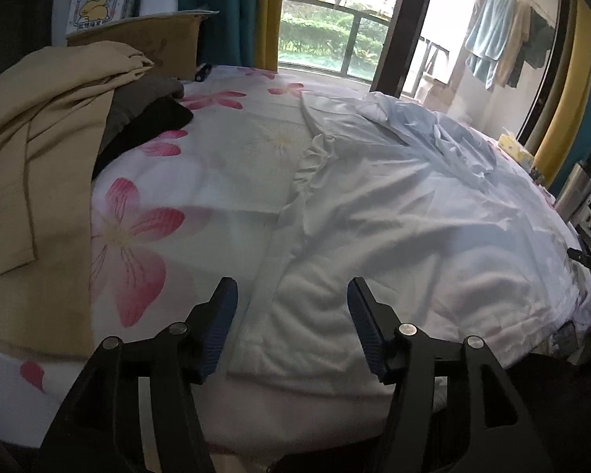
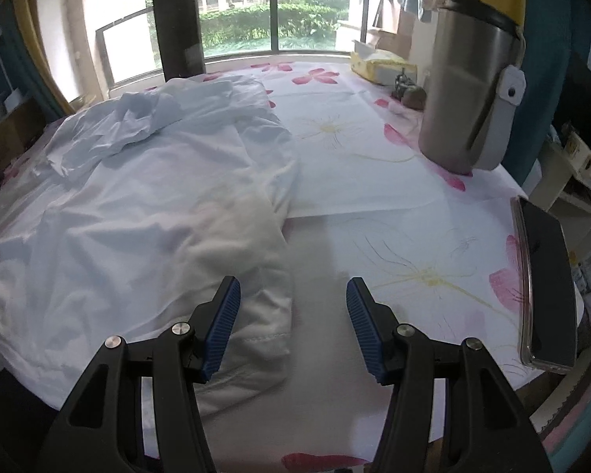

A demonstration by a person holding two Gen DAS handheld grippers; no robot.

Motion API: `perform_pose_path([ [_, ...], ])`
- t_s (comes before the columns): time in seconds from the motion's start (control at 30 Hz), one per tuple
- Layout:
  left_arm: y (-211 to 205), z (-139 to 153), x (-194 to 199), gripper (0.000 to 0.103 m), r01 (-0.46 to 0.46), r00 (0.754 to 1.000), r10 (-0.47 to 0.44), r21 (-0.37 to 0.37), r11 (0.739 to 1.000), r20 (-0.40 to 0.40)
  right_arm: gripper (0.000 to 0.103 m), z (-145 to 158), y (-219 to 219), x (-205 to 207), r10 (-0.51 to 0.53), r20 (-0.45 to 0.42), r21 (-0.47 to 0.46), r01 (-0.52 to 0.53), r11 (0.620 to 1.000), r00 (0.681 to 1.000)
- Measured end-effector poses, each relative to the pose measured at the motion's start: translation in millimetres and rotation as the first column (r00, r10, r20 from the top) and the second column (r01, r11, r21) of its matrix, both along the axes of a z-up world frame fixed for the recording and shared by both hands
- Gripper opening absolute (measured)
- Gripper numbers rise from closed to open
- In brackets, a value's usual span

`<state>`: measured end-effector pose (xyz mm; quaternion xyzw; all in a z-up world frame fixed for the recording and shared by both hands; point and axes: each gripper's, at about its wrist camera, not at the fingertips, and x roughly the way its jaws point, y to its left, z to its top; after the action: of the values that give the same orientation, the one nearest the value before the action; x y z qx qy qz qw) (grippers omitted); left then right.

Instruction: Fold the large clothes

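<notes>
A large white garment (image 1: 413, 213) lies spread and wrinkled on a flowered sheet (image 1: 224, 146). Its far end is bunched in pale blue folds (image 1: 449, 134). My left gripper (image 1: 291, 299) is open and empty, low over the garment's near left hem. In the right wrist view the same garment (image 2: 145, 205) fills the left half, with a sleeve or corner (image 2: 264, 315) reaching toward me. My right gripper (image 2: 293, 299) is open and empty, its left finger over that corner.
A tan cloth (image 1: 39, 157) and dark clothes (image 1: 149, 122) are piled at the left. A steel kettle (image 2: 469, 90) and a phone (image 2: 543, 283) sit at the right edge of the sheet (image 2: 374, 138). A cardboard box (image 1: 153, 39) stands behind; a window is beyond.
</notes>
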<state>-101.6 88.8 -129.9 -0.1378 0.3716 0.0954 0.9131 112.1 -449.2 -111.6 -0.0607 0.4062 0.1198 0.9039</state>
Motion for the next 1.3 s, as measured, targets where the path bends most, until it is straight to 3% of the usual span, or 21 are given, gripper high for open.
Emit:
perform_pose_path([
  [0.3,-22,-5,2,0.062,-0.001,0.997,0.014,0.180,0.984,-0.070,0.056,-4,8,-7,0.038,0.001,0.039,-0.039,0.998,0.999],
  [0.4,-22,-4,2,0.062,-0.003,0.997,0.016,0.170,0.985,-0.073,0.056,-5,16,-13,0.065,0.008,0.042,-0.066,0.997,0.998],
  [0.53,-24,-3,2,0.062,0.013,0.997,-0.001,0.162,0.987,-0.071,0.038,-7,27,-26,0.092,0.033,0.026,-0.093,0.995,0.995],
  [0.6,-33,-3,4,0.061,0.063,0.996,-0.052,0.163,0.985,-0.073,0.031,-8,28,-28,0.090,0.034,0.036,-0.092,0.995,0.995],
  [0.63,-38,-3,4,0.057,0.087,0.994,-0.075,0.169,0.982,-0.078,0.026,-8,27,-30,0.089,0.035,0.039,-0.090,0.995,0.995],
  [0.7,-47,-2,6,0.031,0.145,0.988,-0.132,0.173,0.974,-0.086,0.014,-7,27,-31,0.092,0.034,0.041,-0.093,0.995,0.995],
  [0.73,-50,-1,7,0.026,0.167,0.984,-0.154,0.167,0.972,-0.091,0.009,-7,27,-33,0.097,0.033,0.042,-0.099,0.994,0.995],
  [0.8,-53,0,9,0.007,0.196,0.978,-0.183,0.150,0.969,-0.095,0.008,-7,29,-35,0.108,0.035,0.039,-0.110,0.993,0.993],
  [0.93,-53,4,10,0.005,0.209,0.977,-0.202,0.114,0.971,-0.070,0.006,-4,32,-38,0.107,0.057,0.045,-0.109,0.993,0.993],
  [1.3,-45,49,10,0.005,0.157,0.981,-0.172,0.149,0.976,0.093,0.006,28,36,-41,0.117,0.153,0.035,-0.124,0.992,0.981],
])
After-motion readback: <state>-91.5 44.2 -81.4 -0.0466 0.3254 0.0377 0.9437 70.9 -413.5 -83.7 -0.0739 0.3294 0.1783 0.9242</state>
